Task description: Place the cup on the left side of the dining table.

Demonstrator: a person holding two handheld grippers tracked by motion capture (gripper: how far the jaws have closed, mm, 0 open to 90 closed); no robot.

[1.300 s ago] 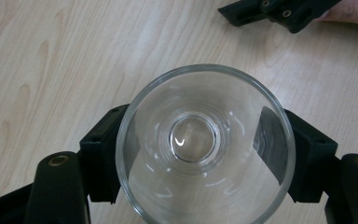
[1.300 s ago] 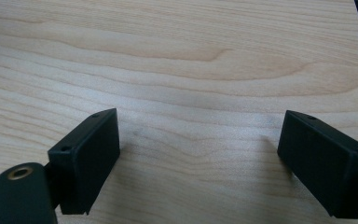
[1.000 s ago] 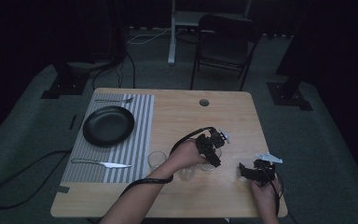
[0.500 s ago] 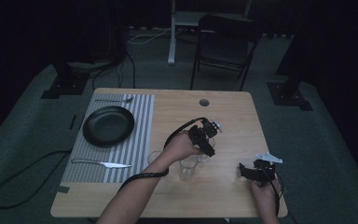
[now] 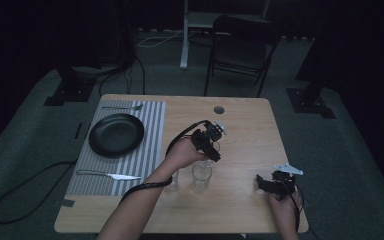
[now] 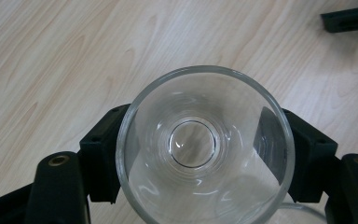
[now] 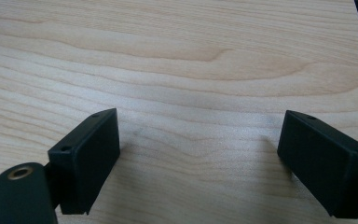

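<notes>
Left tool clamps clear glass, now carried leftward above surface; right tool wide open, empty.

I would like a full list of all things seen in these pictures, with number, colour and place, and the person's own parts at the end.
Light wooden table: one, centre of the high view.
Grey striped placemat: one, table's left part.
Round black plate: one, on the placemat.
Silver fork: one, placemat's far edge.
Silver knife: one, placemat's near edge.
Clear drinking glasses: three; one between the left claw's jaws, two standing near it.
Dark folding chair: one, beyond the table.
Left claw: black, mid-table, around a glass.
Right claw: black, open, at the table's near right.
</notes>
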